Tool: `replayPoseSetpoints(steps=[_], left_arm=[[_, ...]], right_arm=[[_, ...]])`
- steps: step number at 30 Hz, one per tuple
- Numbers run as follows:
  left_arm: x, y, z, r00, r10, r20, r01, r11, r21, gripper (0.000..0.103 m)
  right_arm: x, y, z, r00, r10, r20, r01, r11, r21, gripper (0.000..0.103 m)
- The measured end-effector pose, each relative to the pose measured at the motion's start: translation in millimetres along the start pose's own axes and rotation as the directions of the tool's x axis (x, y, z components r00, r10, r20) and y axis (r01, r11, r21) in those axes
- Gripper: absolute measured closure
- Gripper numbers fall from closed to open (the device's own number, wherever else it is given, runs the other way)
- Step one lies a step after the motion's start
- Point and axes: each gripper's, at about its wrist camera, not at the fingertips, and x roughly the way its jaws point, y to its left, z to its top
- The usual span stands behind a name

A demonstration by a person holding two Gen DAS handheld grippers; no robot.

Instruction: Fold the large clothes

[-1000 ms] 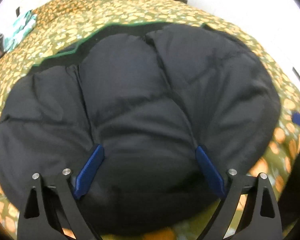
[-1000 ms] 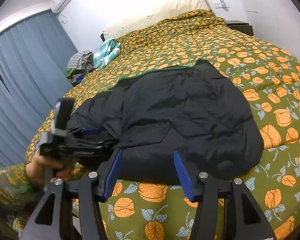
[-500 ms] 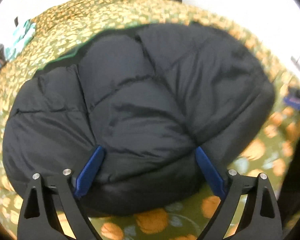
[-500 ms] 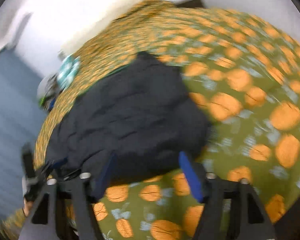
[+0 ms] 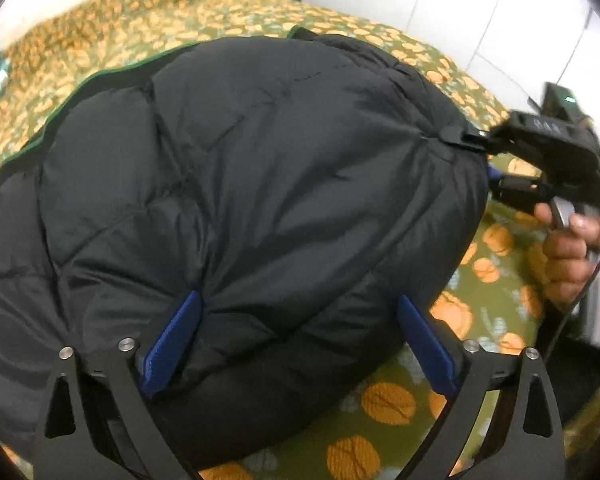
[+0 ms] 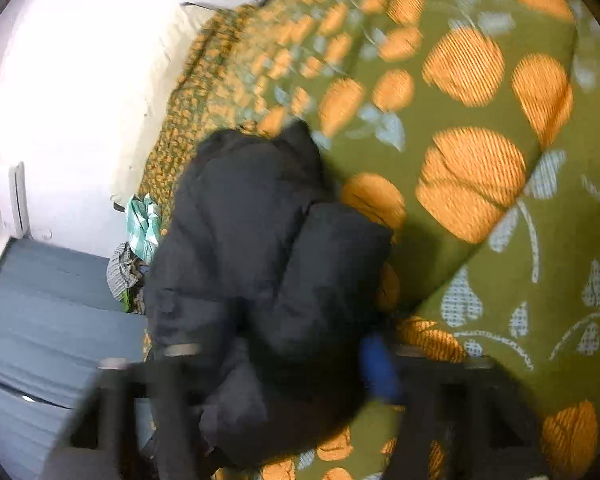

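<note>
A bed spread with an olive-green quilt printed in orange fruit (image 5: pixel 384 402) fills the room, white wall and grey-blue curtain (image 6: pixel 52 320) beyond; a puffy black quilted jacket (image 5: pixel 240 184), matte and bulging in stitched panels, lies on it; the left tongs (image 5: pixel 296 340) stand wide astride its hem; the right tongs (image 5: pixel 474 152) are closing on the jacket's edge.

Black tool (image 5: pixel 296 336), blue pads (image 5: pixel 172 340)

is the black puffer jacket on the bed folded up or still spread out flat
Folded. The black puffer jacket lies as a thick compact bundle on the bedspread, doubled layers showing in the right wrist view.
</note>
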Motion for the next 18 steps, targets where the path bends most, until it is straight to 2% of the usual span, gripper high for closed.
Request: replayPoseSetpoints(steps=[1, 3, 5, 7, 9, 11, 12, 15, 17, 18], left_arm=[[-10.2, 6.5, 9.6, 1.0, -0.025, -0.013, 0.025, 0.999, -0.02, 0.017], [-36.3, 20.8, 42.2, 0.998, -0.062, 0.023, 0.063, 0.997, -0.046, 0.018], [-62.7, 23.9, 77.0, 0.996, -0.067, 0.067, 0.069, 0.997, -0.037, 0.01], [-77.9, 21.4, 118.9, 0.992, -0.105, 0.072, 0.106, 0.994, -0.006, 0.006], [-78.8, 12.1, 163.0, 0.987, -0.162, 0.012, 0.162, 0.986, 0.036, 0.006], [-72.3, 0.4, 193.6, 0.983, -0.175, -0.05, 0.179, 0.981, 0.072, 0.006], [-64.6, -14.4, 212.5, 0.976, -0.183, -0.114, 0.195, 0.975, 0.11, 0.007], [-46.3, -51.2, 230.8, 0.958, -0.167, -0.234, 0.217, 0.953, 0.209, 0.007], [-35.4, -69.9, 231.2, 0.944, -0.147, -0.295, 0.227, 0.939, 0.259, 0.01], [-25.6, -85.3, 229.6, 0.937, -0.11, -0.332, 0.217, 0.927, 0.307, 0.01]], right_arm=[[-7.6, 15.1, -1.8, 1.0, -0.001, 0.022, 0.002, 0.997, -0.076, 0.08], [-26.1, 53.4, -8.6, 0.997, -0.002, 0.074, 0.022, 0.963, -0.268, 0.082], [-38.2, 86.4, -20.7, 0.994, 0.001, 0.108, 0.043, 0.911, -0.411, 0.082], [-45.5, 114.7, -34.4, 0.99, 0.007, 0.139, 0.068, 0.849, -0.525, 0.082], [-52.2, 139.1, -52.6, 0.986, 0.02, 0.163, 0.086, 0.78, -0.62, 0.082], [-55.4, 154.5, -64.1, 0.985, 0.024, 0.173, 0.103, 0.721, -0.685, 0.082], [-54.2, 163.4, -70.5, 0.983, 0.024, 0.18, 0.114, 0.689, -0.716, 0.082], [-56.6, 175.8, -88.5, 0.982, 0.028, 0.188, 0.13, 0.626, -0.769, 0.082], [-54.9, 185.4, -96.4, 0.98, 0.031, 0.198, 0.142, 0.588, -0.796, 0.082], [-55.2, 188.8, -100.0, 0.979, 0.031, 0.204, 0.15, 0.571, -0.807, 0.082]])
